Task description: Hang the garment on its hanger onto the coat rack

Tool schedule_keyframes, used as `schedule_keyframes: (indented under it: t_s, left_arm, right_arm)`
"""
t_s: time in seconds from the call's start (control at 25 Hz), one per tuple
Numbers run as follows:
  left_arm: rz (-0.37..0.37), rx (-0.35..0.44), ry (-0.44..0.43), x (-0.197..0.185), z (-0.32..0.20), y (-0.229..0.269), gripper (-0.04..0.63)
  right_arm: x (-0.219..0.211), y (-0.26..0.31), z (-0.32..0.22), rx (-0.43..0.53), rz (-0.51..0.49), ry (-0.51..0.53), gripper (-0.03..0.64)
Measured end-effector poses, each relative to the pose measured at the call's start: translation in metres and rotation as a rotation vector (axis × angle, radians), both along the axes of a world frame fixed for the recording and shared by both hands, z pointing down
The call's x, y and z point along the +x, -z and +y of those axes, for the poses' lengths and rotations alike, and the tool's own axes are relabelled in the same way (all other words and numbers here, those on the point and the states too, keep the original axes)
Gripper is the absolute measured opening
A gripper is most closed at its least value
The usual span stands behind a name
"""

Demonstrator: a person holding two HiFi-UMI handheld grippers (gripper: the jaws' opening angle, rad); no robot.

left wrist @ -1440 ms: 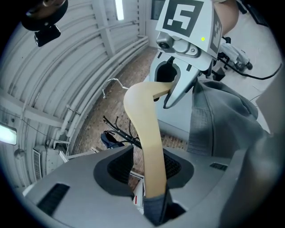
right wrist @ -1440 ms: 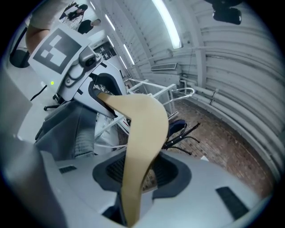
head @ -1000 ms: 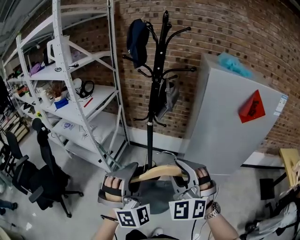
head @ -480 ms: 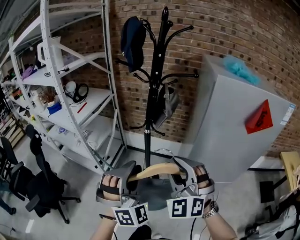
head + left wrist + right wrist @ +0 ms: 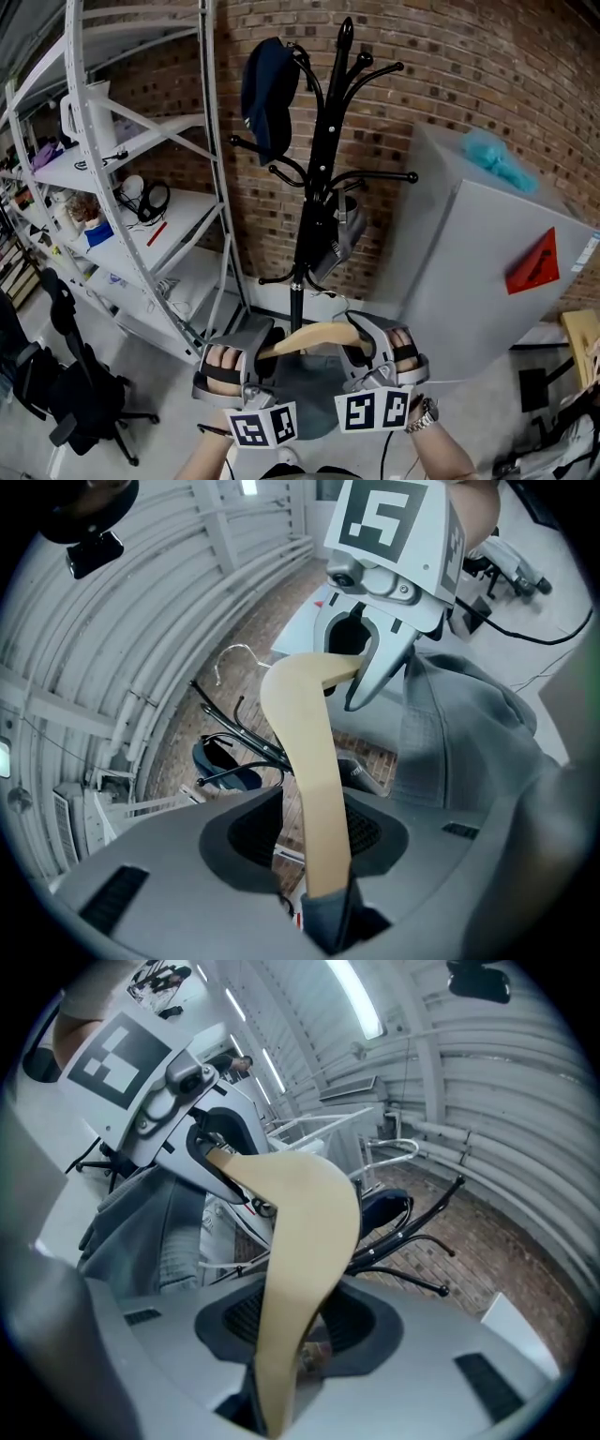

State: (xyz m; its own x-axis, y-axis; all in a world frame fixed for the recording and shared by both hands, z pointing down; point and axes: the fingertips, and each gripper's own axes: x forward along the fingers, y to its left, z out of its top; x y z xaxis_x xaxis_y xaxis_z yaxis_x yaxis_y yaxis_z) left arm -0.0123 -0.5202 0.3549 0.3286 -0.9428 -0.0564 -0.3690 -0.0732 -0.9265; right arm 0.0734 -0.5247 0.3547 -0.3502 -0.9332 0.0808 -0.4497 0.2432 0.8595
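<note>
A pale wooden hanger (image 5: 314, 337) with a wire hook (image 5: 330, 298) carries a grey garment (image 5: 302, 394) that hangs below it. My left gripper (image 5: 258, 352) is shut on the hanger's left end and my right gripper (image 5: 361, 347) on its right end. The left gripper view shows the wood (image 5: 309, 780) pinched low in the left gripper (image 5: 323, 921), with grey cloth (image 5: 469, 752) beside it. In the right gripper view, the right gripper (image 5: 267, 1410) clamps the other end (image 5: 305, 1251). The black coat rack (image 5: 323, 159) stands just ahead against the brick wall, bearing a navy cap (image 5: 267, 89) and a grey bag (image 5: 339, 234).
White metal shelving (image 5: 141, 187) with small items fills the left. To the right of the rack stands a grey cabinet (image 5: 478, 262) with a red triangle sign and something teal (image 5: 497, 155) on top. A black office chair (image 5: 66, 375) sits at lower left.
Both grippers have carried the hanger and garment closer to the coat rack, which now looms larger and nearer. The grips on the hanger ends look the same.
</note>
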Motion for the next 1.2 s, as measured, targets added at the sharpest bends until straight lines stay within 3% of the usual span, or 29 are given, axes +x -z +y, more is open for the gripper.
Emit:
schedule_keyframes:
  t_s: [0.24, 1.2]
  left_arm:
    - [-0.02, -0.011, -0.043, 0.002, -0.039, 0.005, 0.13]
    - [-0.034, -0.117, -0.021, 0.021, -0.207, -0.035, 0.13]
  right_arm:
    - [0.002, 0.003, -0.036, -0.012, -0.013, -0.042, 0.135]
    - [0.023, -0.036, -0.207, -0.123, -0.024, -0.062, 0.143]
